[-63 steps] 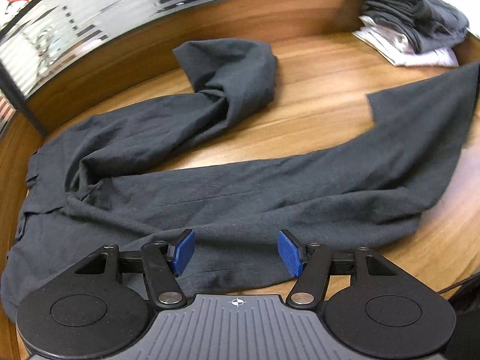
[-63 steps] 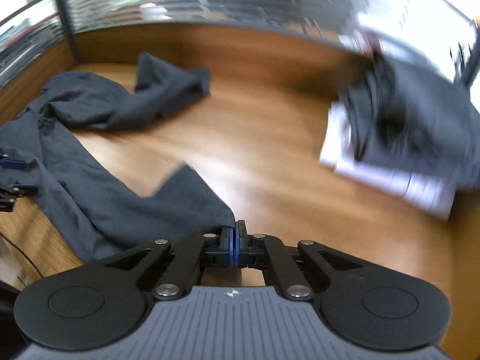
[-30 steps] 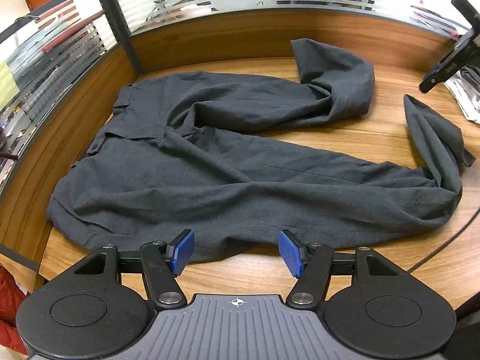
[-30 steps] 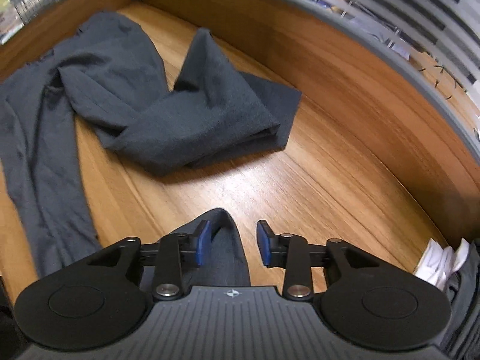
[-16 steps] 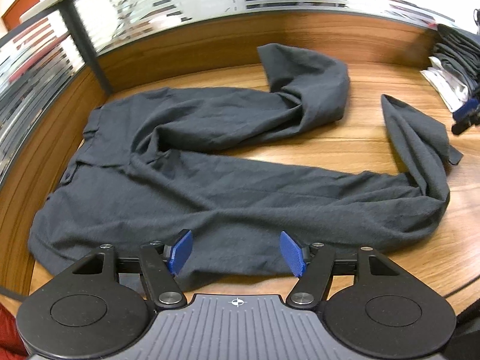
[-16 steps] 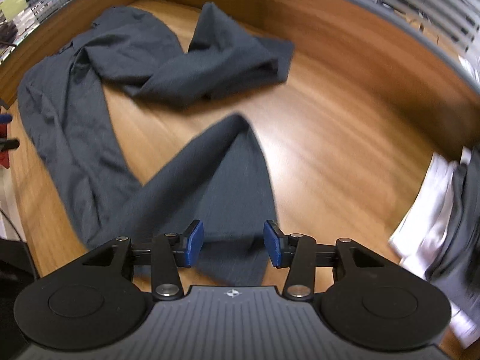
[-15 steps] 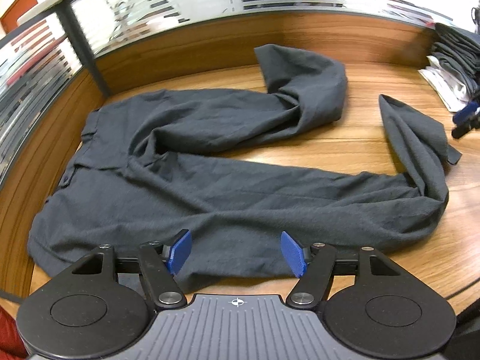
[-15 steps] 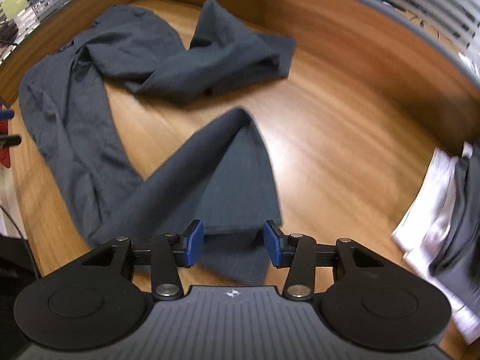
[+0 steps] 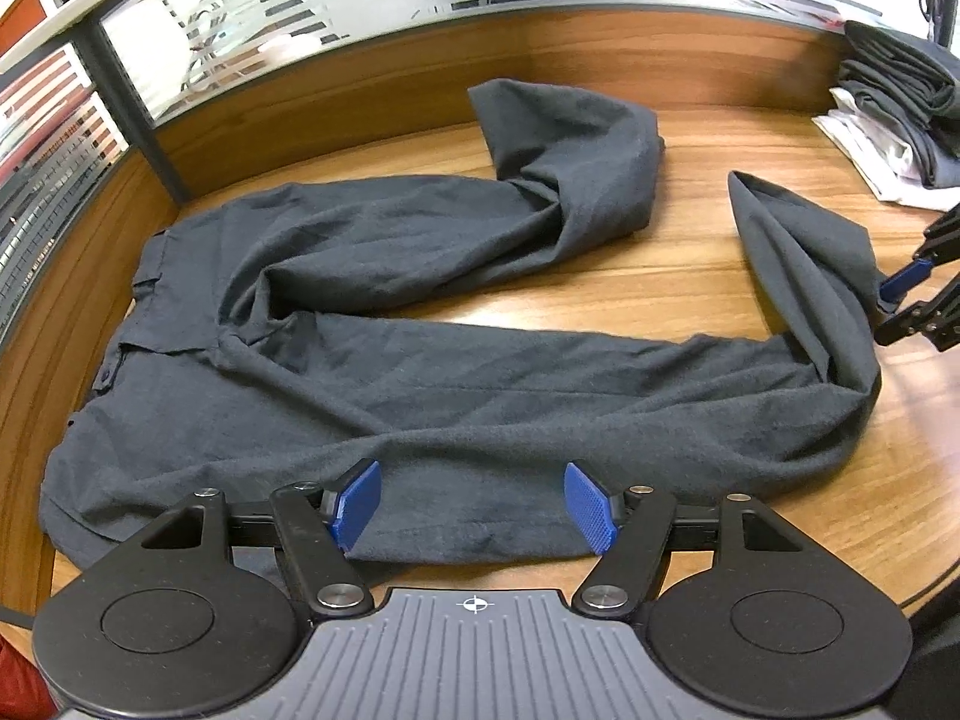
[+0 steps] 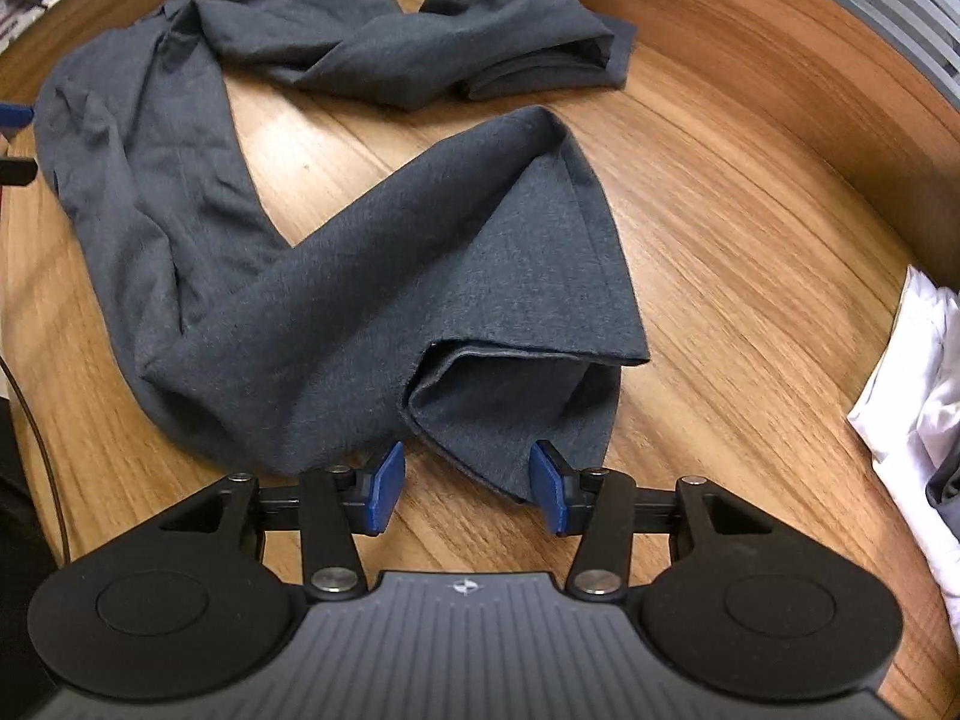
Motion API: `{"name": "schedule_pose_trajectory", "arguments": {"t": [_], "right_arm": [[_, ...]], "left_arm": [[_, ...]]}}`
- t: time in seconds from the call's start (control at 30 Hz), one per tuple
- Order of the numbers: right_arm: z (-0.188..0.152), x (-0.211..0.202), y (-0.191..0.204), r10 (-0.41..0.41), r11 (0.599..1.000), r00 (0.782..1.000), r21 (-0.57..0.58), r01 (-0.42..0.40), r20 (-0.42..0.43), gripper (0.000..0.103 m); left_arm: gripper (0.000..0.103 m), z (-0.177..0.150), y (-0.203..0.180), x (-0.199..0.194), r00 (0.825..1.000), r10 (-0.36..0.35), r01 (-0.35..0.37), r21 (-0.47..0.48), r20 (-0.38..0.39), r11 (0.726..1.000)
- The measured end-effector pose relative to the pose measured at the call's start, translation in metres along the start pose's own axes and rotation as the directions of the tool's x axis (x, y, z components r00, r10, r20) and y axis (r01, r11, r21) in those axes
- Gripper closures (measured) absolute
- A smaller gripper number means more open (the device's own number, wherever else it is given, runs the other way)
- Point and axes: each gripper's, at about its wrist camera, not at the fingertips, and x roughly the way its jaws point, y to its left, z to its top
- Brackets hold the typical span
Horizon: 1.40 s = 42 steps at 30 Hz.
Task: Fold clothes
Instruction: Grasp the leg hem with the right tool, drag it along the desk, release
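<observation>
Dark grey trousers (image 9: 480, 372) lie spread on the wooden table (image 9: 690, 252), waistband to the left. The far leg is doubled back on itself, and the near leg bends away at its end. My left gripper (image 9: 474, 507) hovers open over the near edge of the near leg, its blue pads clear of the cloth. In the right wrist view the near leg's end (image 10: 510, 414) lies loosely folded. My right gripper (image 10: 467, 483) stands open low over its hem corner, with cloth between the fingers but not pinched. The right gripper (image 9: 912, 300) also shows at the left wrist view's right edge.
A stack of folded grey and white clothes (image 9: 894, 108) sits at the table's far right, also seen in the right wrist view (image 10: 924, 372). A wooden wall topped with frosted glass (image 9: 360, 78) rings the table. A thin cable (image 10: 36, 420) hangs off the near edge.
The right gripper went from shut on the leg's end to open; that end now lies folded on the table. The right gripper has dropped closer to the hem. The left gripper shifted slightly along the trousers.
</observation>
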Motion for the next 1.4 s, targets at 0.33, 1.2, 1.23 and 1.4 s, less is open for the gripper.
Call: {"name": "schedule_pose_trajectory", "arguments": {"t": [0.33,1.2,1.23,1.4], "right_arm": [[0.005,-0.016,-0.008,-0.095,0.995,0.994,0.019,0.094,0.056,0.099],[-0.173,-0.168,-0.092,-0.345,0.775,0.917,0.491,0.398,-0.200,0.102],[-0.181,-0.160,-0.091,-0.339,0.766,0.916,0.502,0.402,-0.217,0.102],[-0.207,-0.127,-0.086,-0.288,0.741,0.922,0.550,0.387,-0.260,0.101]], "left_arm": [[0.032,-0.012,-0.003,0.005,1.000,-0.010,0.012,0.077,-0.027,0.997],[0.031,0.017,-0.036,0.007,0.983,-0.163,0.141,0.221,0.082,0.965],[0.031,0.019,-0.032,0.008,0.986,-0.148,0.128,0.208,0.082,0.970],[0.032,0.031,-0.001,0.019,0.994,-0.102,0.098,0.101,0.036,0.990]]}}
